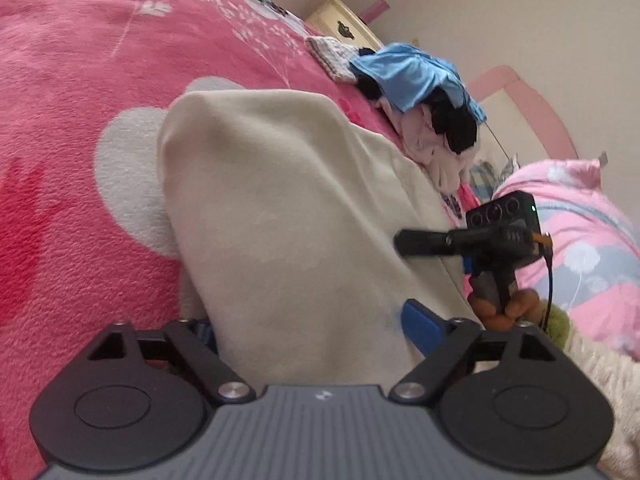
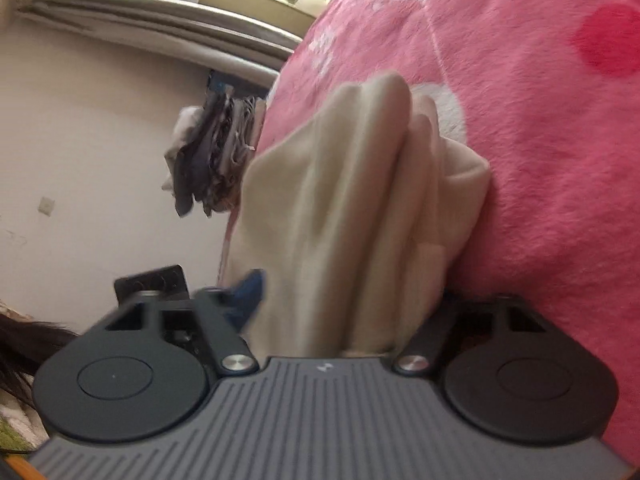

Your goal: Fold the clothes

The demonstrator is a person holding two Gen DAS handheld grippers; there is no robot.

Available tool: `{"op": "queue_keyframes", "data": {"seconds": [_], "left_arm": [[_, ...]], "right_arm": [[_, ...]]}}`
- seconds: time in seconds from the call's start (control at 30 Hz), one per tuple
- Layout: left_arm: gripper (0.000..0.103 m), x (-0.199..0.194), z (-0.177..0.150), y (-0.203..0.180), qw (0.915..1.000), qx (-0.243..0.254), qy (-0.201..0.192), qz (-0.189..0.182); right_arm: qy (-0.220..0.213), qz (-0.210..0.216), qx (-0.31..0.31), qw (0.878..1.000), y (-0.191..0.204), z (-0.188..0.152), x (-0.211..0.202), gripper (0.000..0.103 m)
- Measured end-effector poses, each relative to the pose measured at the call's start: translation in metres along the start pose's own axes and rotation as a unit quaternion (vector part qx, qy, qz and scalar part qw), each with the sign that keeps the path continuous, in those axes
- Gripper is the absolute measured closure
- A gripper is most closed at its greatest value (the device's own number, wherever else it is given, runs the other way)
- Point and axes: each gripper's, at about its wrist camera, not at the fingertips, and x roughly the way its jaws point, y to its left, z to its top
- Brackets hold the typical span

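Note:
A cream garment (image 1: 288, 208) lies in a long, loosely folded heap on the pink fleece blanket (image 1: 72, 80). My left gripper (image 1: 312, 328) straddles its near end. The blue fingers (image 1: 424, 326) stand wide apart and open, with the cloth running between them. The right gripper's black finger (image 1: 424, 242) rests on the garment's right edge, and a hand (image 1: 508, 308) holds that gripper's handle. In the right wrist view the cream garment (image 2: 352, 208) is bunched into ridges that fill my right gripper (image 2: 348, 300). Its blue finger (image 2: 250, 294) presses the bundle's left side, and the other finger is hidden behind cloth.
A loose pile of blue, black and white clothes (image 1: 420, 84) sits at the bed's far side beside a small folded striped piece (image 1: 330, 56). A pink floral quilt (image 1: 584, 248) bulges at right. A stack of folded clothes (image 2: 216, 160) sits near the blanket (image 2: 540, 140) edge, below a window sill (image 2: 160, 28).

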Motion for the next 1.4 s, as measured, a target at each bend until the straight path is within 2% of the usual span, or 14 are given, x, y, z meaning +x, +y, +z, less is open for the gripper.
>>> {"op": "queue_keyframes", "data": {"seconds": [0.07,0.27,0.37,0.53,0.7,0.77,0.9,1.03,1.13,1.27,1.4], "left_arm": [[0.028,-0.005,0.001,0.003,0.9999,-0.013,-0.002,-0.006],[0.029,-0.025,0.000,-0.006,0.9995,-0.015,-0.015,-0.022],[0.029,-0.040,-0.004,-0.013,0.9991,-0.015,-0.025,-0.030],[0.029,-0.081,-0.016,-0.025,0.9978,-0.017,-0.054,-0.033],[0.029,-0.149,-0.036,-0.024,0.9943,-0.023,-0.103,-0.013],[0.029,-0.183,-0.044,-0.019,0.9922,-0.029,-0.121,0.001],[0.029,-0.260,-0.060,-0.004,0.9863,-0.038,-0.150,0.058],[0.029,-0.338,-0.068,0.021,0.9757,-0.061,-0.168,0.126],[0.029,-0.388,-0.068,0.048,0.9666,-0.091,-0.163,0.175],[0.029,-0.426,-0.055,0.092,0.9584,-0.134,-0.139,0.210],[0.029,-0.435,-0.044,0.160,0.9557,-0.172,-0.120,0.206]], "right_arm": [[-0.004,0.003,-0.010,1.000,0.009,-0.003,0.001,0.053],[-0.042,0.000,-0.016,0.999,0.045,-0.015,-0.011,0.061],[-0.064,-0.006,-0.017,0.998,0.069,-0.025,-0.019,0.062],[-0.093,-0.005,-0.026,0.995,0.109,-0.047,-0.037,0.063],[-0.104,0.017,-0.045,0.993,0.163,-0.076,-0.023,0.063],[-0.101,0.030,-0.048,0.993,0.186,-0.086,-0.006,0.063],[-0.090,0.080,-0.027,0.992,0.218,-0.101,0.049,0.063],[-0.056,0.144,0.021,0.988,0.242,-0.109,0.127,0.063],[-0.022,0.179,0.073,0.981,0.255,-0.114,0.189,0.063],[0.020,0.186,0.134,0.973,0.267,-0.117,0.264,0.063],[0.048,0.177,0.200,0.962,0.261,-0.112,0.320,0.063]]}}
